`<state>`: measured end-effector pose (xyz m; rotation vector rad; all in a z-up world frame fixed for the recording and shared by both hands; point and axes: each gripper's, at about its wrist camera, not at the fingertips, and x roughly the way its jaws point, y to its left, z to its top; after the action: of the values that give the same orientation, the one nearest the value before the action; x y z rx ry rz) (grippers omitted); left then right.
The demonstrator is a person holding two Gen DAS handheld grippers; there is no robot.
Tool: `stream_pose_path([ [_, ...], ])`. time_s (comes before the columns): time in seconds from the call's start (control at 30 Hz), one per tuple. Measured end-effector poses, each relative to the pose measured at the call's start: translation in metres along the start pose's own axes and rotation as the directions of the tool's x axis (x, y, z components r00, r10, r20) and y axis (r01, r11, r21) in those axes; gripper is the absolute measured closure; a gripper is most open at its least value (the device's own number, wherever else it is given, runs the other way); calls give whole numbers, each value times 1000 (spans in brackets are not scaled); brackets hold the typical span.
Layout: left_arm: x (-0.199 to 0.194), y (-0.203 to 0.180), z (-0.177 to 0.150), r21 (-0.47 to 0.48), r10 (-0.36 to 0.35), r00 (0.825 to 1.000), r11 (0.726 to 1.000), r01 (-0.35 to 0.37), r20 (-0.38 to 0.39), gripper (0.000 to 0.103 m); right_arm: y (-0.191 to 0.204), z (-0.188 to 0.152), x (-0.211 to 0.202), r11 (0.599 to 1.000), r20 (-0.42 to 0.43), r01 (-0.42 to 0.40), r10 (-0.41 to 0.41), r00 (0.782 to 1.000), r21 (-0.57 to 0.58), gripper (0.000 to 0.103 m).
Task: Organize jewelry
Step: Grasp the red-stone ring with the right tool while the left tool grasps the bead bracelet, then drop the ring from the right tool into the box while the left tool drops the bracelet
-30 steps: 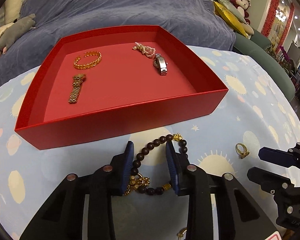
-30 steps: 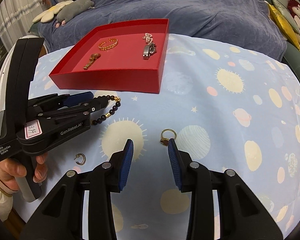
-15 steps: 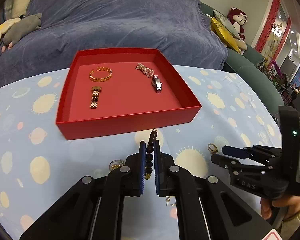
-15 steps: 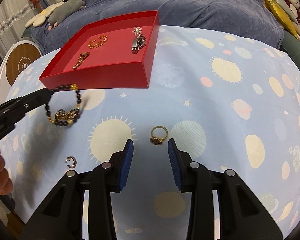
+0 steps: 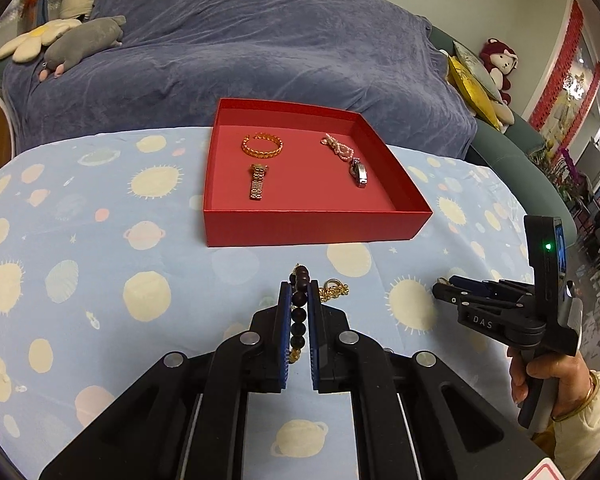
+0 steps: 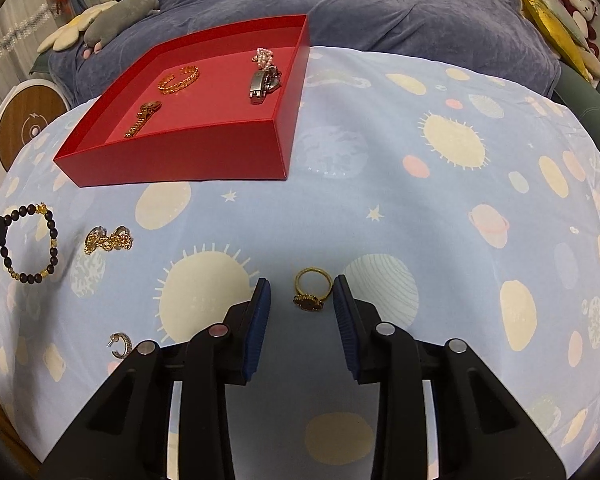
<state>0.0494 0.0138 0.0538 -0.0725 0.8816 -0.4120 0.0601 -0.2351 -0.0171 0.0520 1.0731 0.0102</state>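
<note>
My left gripper (image 5: 299,292) is shut on a dark bead bracelet (image 5: 299,316) and holds it above the table; in the right wrist view the bracelet (image 6: 52,236) hangs from the left fingertip at the left edge. A red tray (image 5: 316,228) (image 6: 180,160) holds a gold bangle (image 5: 262,146), a gold watch (image 5: 257,182), a pearl piece (image 5: 338,148) and a silver watch (image 5: 360,174). My right gripper (image 6: 301,300) is open, low over the table, with a gold ring (image 6: 312,290) between its fingertips.
A gold chain piece (image 6: 108,240) and a small hoop earring (image 6: 120,344) lie on the blue patterned tablecloth (image 6: 420,220) at the left. A blue-covered sofa (image 5: 240,52) with plush toys stands behind the table.
My left gripper closed on the bead bracelet and lifted it off the table, leaving the gold chain piece. My right gripper moved forward until the ring sat between its fingers.
</note>
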Motion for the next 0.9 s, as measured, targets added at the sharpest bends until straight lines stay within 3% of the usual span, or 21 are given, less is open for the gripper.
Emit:
stream_pose_path([
  [0.03,0,-1,0,6,3,1000,1000,-3,2,97,0,0,0,1000,-1,-6,6,1000,1,84],
  [0.23,6,-3,-2,20,15,1000,1000,-15,-7,97,-2,0,-3,1000,2,-22,22,1000,8,84],
  [0.67,5,0,2,2,2,1000,1000,-2,-1,97,17,3,-39,994,98,-100,103,990,-41,84],
  [0.9,-1,-17,32,36,-14,999,999,12,45,97,30,35,-67,987,189,-144,156,969,-77,84],
])
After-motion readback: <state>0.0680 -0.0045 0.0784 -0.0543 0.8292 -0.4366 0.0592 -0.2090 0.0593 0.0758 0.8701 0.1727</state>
